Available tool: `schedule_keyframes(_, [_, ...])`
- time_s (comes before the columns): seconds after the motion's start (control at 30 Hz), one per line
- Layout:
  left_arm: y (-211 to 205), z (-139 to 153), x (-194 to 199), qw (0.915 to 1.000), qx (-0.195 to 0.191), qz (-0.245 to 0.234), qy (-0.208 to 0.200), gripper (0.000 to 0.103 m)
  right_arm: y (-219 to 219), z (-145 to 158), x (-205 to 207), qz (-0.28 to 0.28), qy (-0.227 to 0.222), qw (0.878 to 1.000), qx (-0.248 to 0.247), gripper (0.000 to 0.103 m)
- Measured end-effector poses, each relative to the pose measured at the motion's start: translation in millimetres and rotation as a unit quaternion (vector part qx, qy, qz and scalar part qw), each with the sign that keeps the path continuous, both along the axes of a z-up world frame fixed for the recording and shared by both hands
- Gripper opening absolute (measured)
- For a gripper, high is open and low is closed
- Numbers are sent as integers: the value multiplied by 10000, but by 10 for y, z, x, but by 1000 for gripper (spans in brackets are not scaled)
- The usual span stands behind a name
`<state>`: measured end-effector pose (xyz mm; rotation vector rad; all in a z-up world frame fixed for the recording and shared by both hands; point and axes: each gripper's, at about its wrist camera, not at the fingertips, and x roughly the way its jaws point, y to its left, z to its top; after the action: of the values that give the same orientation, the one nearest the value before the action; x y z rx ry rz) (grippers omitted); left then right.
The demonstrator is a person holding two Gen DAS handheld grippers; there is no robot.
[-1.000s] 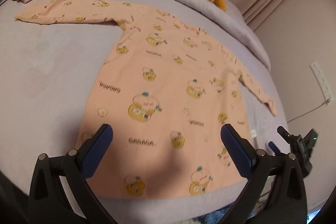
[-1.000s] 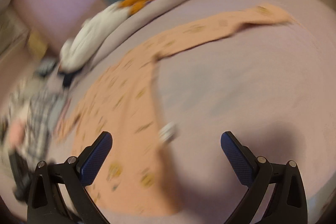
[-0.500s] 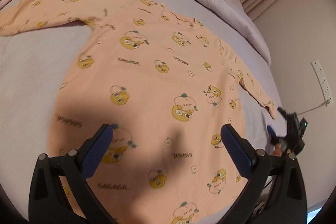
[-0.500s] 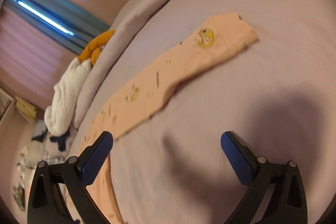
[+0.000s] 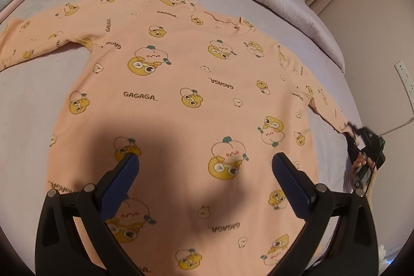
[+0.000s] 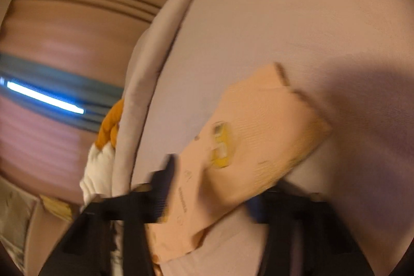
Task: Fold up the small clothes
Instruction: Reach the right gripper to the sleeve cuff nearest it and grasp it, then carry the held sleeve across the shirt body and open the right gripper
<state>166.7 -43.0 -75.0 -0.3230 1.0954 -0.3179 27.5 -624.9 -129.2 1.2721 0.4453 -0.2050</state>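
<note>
The peach shirt lies flat under the wide-open left gripper, sleeves running left–right, while the right gripper has just been closing – apparently pinching the right sleeve cuff.

Peach long-sleeved shirt printed with yellow cartoon faces and "GAGAGA" lettering, spread flat on the lilac bed, sleeves out to either side (one cuff end lifted, blurred).

Under my left tongs, the peach shirt carries the word "GAGAGA" printed many times among its cartoon figures; I read nothing else anywhere.
</note>
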Motion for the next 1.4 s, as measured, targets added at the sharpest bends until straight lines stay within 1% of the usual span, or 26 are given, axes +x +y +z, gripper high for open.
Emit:
schedule_keyframes(0.03, [2, -5, 4, 10000, -20, 3, 14, 103, -23, -39, -27, -30, 18, 10000, 66, 9])
schedule_keyframes(0.07, [5, -11, 11, 10000, -51, 6, 28, 103, -25, -54, -45, -34, -12, 9999, 113, 6])
schedule_keyframes(0.13, [28, -13, 8, 10000, -66, -12, 25, 103, 36, 21, -43, -12, -10, 10000, -2, 6])
schedule_keyframes(0.23, [69, 13, -10, 10000, 28, -2, -58, 103, 192, 306, 62, 263, 65, 9985, -477, 6])
schedule_keyframes(0.3, [159, 28, -30, 9999, 39, 38, -103, 103, 310, 523, 137, 496, -28, 9962, -709, 6])
schedule_keyframes(0.37, [245, 45, -52, 9999, 4, 84, -134, 103, 559, 874, 259, 783, -78, 9905, -1127, 6])
schedule_keyframes(0.47, [398, 82, -112, 9996, -17, 147, -221, 103, 956, 1342, 531, 1183, -130, 9783, -1697, 6])
schedule_keyframes(0.53, [501, 109, -149, 9994, -38, 199, -282, 103, 1330, 1662, 681, 1456, -161, 9644, -2201, 6])
schedule_keyframes(0.6, [614, 140, -186, 9990, -70, 277, -357, 103, 1789, 1943, 867, 1759, -222, 9445, -2766, 6])
schedule_keyframes(0.63, [669, 151, -206, 9987, -39, 329, -396, 103, 2139, 2096, 953, 1976, -289, 9277, -3156, 6])
schedule_keyframes(0.7, [763, 167, -235, 9981, 22, 423, -456, 103, 2573, 2143, 1001, 2235, -337, 9011, -3699, 6])
schedule_keyframes(0.8, [922, 169, -288, 9973, 18, 521, -521, 103, 3399, 2078, 1217, 2779, -276, 8513, -4442, 6])
schedule_keyframes(0.83, [966, 165, -295, 9970, 19, 559, -527, 103, 3751, 1990, 1260, 2985, -223, 8267, -4764, 6])
schedule_keyframes(0.87, [1016, 158, -301, 9968, 16, 590, -531, 103, 3931, 1921, 1364, 3105, -184, 8126, -4929, 6])
schedule_keyframes(0.9, [1065, 151, -313, 9966, 16, 630, -532, 103, 4231, 1792, 1395, 3311, -124, 7894, -5168, 6])
schedule_keyframes(0.97, [1170, 133, -326, 9960, 9, 725, -524, 103, 4624, 1605, 1456, 3542, 23, 7529, -5546, 6])
schedule_keyframes(1.0, [1239, 124, -340, 9957, -9, 769, -520, 103, 4860, 1437, 1480, 3619, 189, 7238, -5871, 6])
schedule_keyframes(1.03, [1300, 112, -349, 9952, -32, 833, -520, 103, 5043, 1346, 1538, 3689, 338, 7004, -6101, 6])
schedule_keyframes(1.07, [1341, 99, -345, 9947, -37, 888, -511, 103, 5122, 1270, 1555, 3735, 437, 6830, -6262, 6])
schedule_keyframes(1.1, [1385, 96, -355, 9944, -42, 925, -506, 103, 5258, 1101, 1571, 3850, 603, 6532, -6492, 6])
schedule_keyframes(1.17, [1488, 68, -375, 9934, -65, 1039, -485, 103, 5441, 939, 1578, 4004, 807, 6179, -6718, 7])
schedule_keyframes(1.23, [1588, 36, -382, 9920, -139, 1168, -449, 103, 5574, 810, 1537, 4187, 843, 5871, -6877, 11])
schedule_keyframes(1.3, [1667, 20, -394, 9907, -203, 1278, -420, 103, 5705, 801, 1508, 4283, 735, 5710, -6965, 30])
schedule_keyframes(1.33, [1707, 10, -404, 9900, -236, 1333, -404, 103, 5754, 818, 1498, 4291, 661, 5644, -7021, 46])
schedule_keyframes(1.37, [1752, 2, -415, 9891, -271, 1395, -393, 103, 5790, 846, 1468, 4305, 544, 5584, -7071, 56])
schedule_keyframes(1.4, [1797, -4, -427, 9882, -298, 1453, -382, 103, 5838, 891, 1416, 4384, 361, 5507, -7094, 57])
